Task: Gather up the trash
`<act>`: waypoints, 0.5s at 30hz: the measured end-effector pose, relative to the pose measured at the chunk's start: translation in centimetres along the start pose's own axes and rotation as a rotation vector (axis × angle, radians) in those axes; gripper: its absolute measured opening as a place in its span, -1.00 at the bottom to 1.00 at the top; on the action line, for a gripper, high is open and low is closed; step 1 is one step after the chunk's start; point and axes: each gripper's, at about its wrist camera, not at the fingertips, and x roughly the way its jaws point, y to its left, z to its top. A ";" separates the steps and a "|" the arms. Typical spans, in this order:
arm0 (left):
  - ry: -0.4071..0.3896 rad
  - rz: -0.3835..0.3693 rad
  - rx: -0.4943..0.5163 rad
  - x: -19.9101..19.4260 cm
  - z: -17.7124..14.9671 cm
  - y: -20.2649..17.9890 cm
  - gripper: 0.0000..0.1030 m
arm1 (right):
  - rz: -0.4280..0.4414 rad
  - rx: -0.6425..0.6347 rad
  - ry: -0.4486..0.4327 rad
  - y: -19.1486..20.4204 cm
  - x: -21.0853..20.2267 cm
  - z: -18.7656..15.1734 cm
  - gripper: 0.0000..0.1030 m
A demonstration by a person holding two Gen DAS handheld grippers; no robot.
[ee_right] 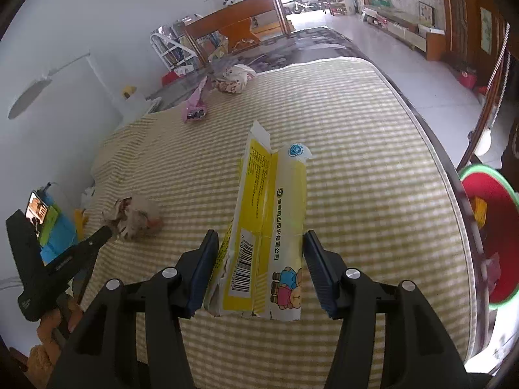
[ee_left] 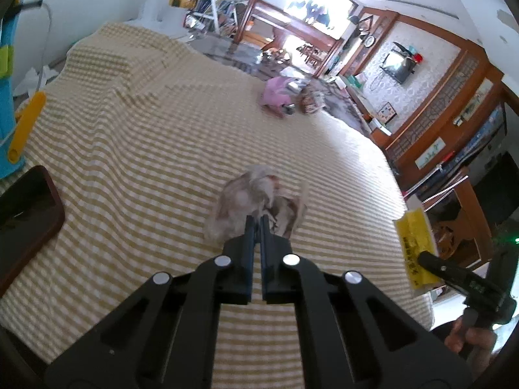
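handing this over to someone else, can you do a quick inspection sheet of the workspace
surface: bed with a yellow-and-white checked cover, wrinkled at the far left.
job's things: crumpled paper wad; flattened yellow carton; red bin with green rim beside the bed, some trash in it.
clutter: pink wrapper and a patterned bundle at the far edge; dark phone on the bed.
grippers: left claw shut on the paper wad; right claw shut on the carton's edges.
cables: nothing seen.
surroundings: wooden furniture, white rack, tiled floor.

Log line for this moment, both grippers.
left gripper: shut on crumpled paper | right gripper: holding yellow carton | red bin: beside bed
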 end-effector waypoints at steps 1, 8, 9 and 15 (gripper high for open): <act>-0.007 -0.003 0.010 -0.3 0.1 -0.6 -0.95 | 0.002 0.014 -0.005 -0.4 -0.2 -0.1 0.04; 0.003 0.032 -0.005 0.1 0.8 -1.0 -0.09 | 0.042 0.114 -0.036 -2.9 -1.6 -0.6 0.04; 0.005 0.034 -0.021 0.1 0.8 -0.7 -0.03 | 0.051 0.127 -0.037 -3.1 -1.7 -0.6 0.05; 0.070 0.096 0.031 2.3 1.3 -0.6 0.35 | 0.078 0.148 -0.030 -3.5 -1.5 -0.6 0.05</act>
